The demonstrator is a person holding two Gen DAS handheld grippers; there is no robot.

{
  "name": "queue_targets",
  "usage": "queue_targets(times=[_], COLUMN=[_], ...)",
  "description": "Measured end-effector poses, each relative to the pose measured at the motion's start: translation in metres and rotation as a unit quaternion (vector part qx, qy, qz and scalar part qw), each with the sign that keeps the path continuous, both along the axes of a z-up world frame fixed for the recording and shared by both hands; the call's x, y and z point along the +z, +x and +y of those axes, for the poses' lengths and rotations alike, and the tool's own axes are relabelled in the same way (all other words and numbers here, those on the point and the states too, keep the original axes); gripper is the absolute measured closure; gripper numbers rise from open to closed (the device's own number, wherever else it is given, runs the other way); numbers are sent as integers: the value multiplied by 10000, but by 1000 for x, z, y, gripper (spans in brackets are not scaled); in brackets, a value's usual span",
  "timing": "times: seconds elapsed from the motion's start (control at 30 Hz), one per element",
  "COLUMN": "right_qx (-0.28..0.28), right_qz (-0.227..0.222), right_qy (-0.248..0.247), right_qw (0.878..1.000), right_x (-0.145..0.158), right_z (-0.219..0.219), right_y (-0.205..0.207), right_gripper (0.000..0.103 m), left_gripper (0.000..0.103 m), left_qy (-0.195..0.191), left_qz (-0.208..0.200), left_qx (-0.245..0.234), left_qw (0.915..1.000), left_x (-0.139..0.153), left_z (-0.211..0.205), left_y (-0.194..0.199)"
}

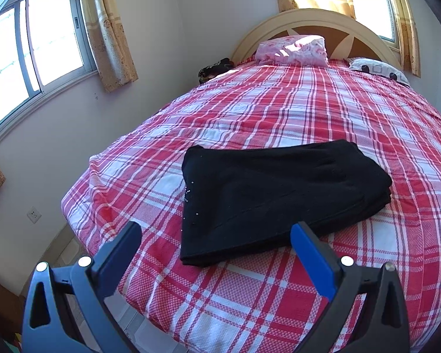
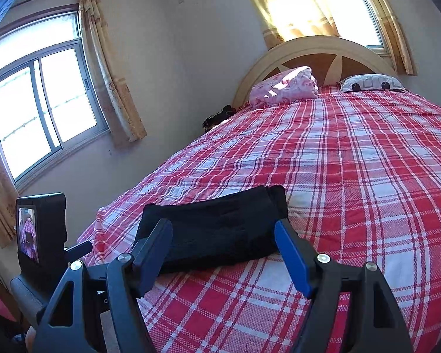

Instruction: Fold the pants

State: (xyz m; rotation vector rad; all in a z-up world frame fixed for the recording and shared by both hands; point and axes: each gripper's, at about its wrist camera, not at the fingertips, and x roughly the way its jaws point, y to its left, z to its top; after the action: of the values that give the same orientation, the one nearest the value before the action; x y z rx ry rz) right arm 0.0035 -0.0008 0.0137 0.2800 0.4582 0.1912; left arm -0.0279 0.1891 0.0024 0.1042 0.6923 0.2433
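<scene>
Both claws, left (image 1: pixel 216 236) and right (image 2: pixel 223 235), released, empty. Pants (image 1: pixel 273 197) folded just ahead; another nudge could undo the stack.

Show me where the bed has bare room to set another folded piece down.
The widest bare patch is the plaid bedspread between the folded black pants and the pink pillow. Another lies right of the pants. The headboard end is crowded: pink pillow, patterned pillow and a dark bundle at the left edge.
</scene>
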Motion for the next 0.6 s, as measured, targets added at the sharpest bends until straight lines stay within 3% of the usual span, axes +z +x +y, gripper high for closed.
queue_targets(times=[0.6], right_qx=[-38], right_qz=[132], right_qy=[38], right_qw=[9999], right_x=[-8], right_z=[-6], right_y=[6], right_gripper=[29], left_gripper=[0], left_qy=[14], left_qz=[248], left_qx=[107], left_qw=[9996], left_x=[-12], left_z=[0], left_y=[7])
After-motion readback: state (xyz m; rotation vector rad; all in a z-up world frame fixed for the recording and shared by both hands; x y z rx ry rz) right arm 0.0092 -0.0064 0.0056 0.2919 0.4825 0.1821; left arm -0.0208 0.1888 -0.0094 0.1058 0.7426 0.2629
